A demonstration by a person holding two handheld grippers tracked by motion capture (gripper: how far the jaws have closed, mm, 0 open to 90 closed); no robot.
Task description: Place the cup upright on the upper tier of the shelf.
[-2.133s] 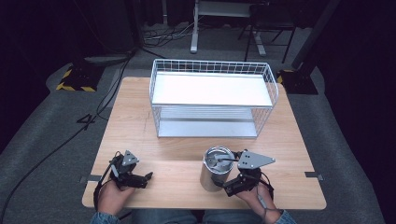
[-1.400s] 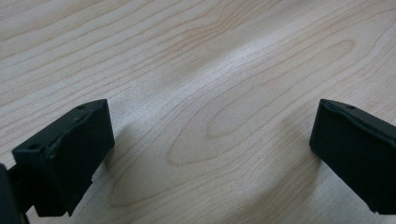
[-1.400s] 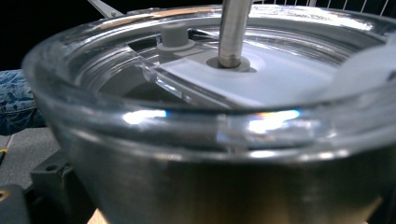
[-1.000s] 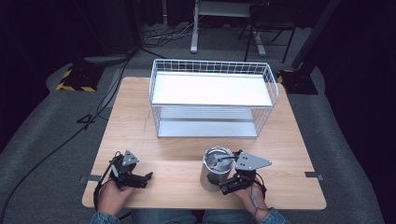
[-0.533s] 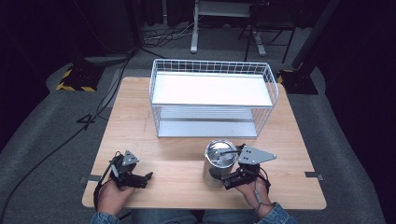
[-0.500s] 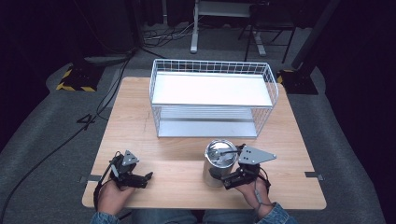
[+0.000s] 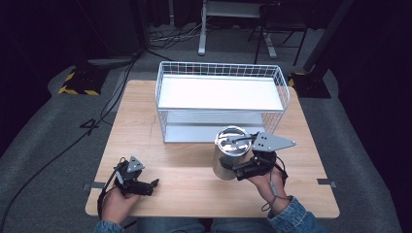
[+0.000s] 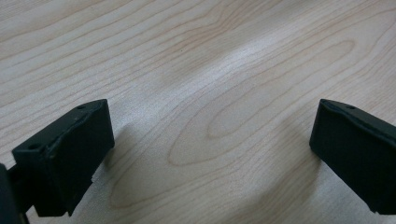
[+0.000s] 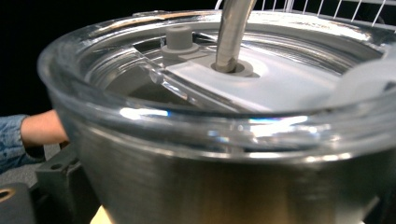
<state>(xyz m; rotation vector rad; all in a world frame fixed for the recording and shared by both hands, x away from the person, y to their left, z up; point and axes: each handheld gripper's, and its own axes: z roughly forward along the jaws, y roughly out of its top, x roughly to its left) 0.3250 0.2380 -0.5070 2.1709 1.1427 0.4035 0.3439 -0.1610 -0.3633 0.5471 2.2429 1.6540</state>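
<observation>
Right now I am resting the left gripper (image 7: 154, 183) low on the pale wooden table (image 7: 194, 189) with its jaws spread wide over bare grain, while the right gripper (image 7: 234, 170) is clamping the steel tumbler (image 7: 228, 153), which is standing near the front edge. Beyond it, the white wire basket (image 7: 221, 92) is sitting at the table's far side, and grey carpet (image 7: 43, 145) with trailing cables (image 7: 73, 141) is running off into a dark room.

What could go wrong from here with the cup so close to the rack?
1. The steel cup, held by the right tongs, looks tilted; its clear lid and straw may not seal, so any contents might spill.
2. The white wire rack stands just behind the cup; moving forward could knock its lower front rail.
3. The grip sits low on a smooth wall, so the cup may slip.
</observation>
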